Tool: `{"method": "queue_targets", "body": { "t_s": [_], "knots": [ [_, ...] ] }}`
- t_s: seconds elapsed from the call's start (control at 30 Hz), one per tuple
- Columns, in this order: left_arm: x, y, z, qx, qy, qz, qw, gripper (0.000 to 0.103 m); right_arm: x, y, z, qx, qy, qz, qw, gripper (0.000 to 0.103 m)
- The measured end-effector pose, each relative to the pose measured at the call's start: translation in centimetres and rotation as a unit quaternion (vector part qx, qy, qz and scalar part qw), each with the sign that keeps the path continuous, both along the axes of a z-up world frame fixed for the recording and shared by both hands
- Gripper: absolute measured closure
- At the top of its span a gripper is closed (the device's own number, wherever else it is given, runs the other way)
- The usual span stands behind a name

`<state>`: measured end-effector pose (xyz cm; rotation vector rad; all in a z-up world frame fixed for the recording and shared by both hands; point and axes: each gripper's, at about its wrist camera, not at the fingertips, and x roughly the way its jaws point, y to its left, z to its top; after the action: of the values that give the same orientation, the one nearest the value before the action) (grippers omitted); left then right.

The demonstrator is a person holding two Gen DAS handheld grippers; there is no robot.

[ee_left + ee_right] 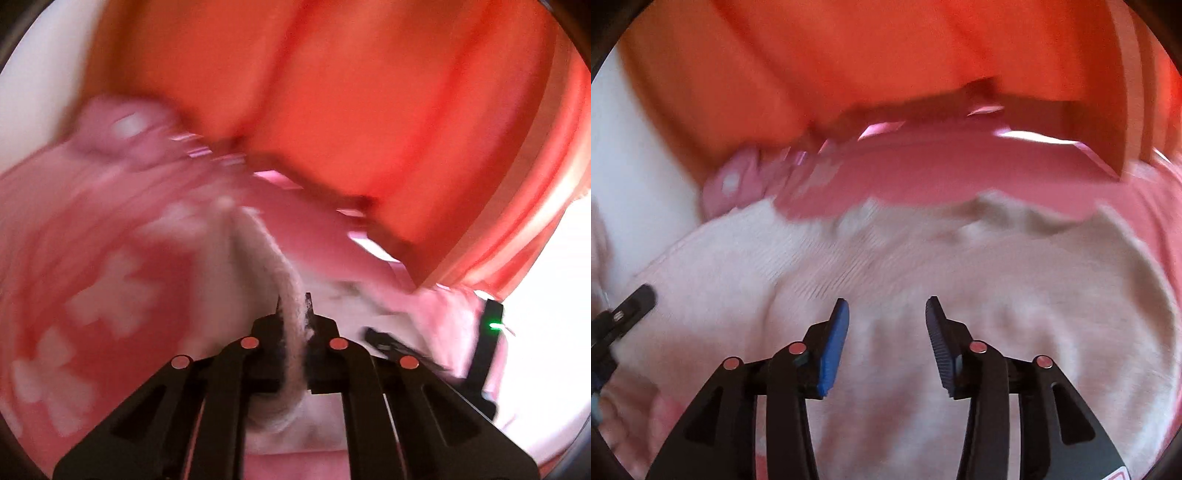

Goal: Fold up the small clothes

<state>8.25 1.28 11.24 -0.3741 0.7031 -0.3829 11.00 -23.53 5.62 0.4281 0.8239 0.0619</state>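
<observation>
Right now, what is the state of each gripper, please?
Left gripper: closed, pinching a fold of the cream knitted garment.
Right gripper: open, holding nothing, above the same garment.

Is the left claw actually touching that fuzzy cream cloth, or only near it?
Touching. The left wrist view shows the left gripper shut on a fold of the cream garment, pinched between its fingers.
</observation>
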Motion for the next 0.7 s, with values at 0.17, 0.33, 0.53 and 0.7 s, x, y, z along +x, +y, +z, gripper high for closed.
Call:
{"method": "queue_targets", "body": {
  "t_s": [0.17,0.33,0.53,0.7],
  "knots": [
    [-0.7,-12.2,0.7,0.029,-0.025,-0.110,0.9931,0.097,-2.6,-8.8,-0.4,0.056,-0.009,-0.112,0.992,0.057],
    [-0.8,-20.0,-7.1,0.066,0.056,-0.161,0.9831,0.097,-3.8,-13.1,-1.6,0.071,0.003,-0.150,0.986,0.056],
    [-4.2,-17.7,-8.6,0.076,0.031,-0.179,0.9805,0.091,-3.7,-13.4,-2.3,0.097,0.009,-0.105,0.990,0.049],
    [-7.2,-12.1,-6.9,0.105,0.003,-0.154,0.9825,0.049,-3.1,-11.6,-1.8,0.130,-0.006,-0.047,0.990,0.041]
  ]
}}
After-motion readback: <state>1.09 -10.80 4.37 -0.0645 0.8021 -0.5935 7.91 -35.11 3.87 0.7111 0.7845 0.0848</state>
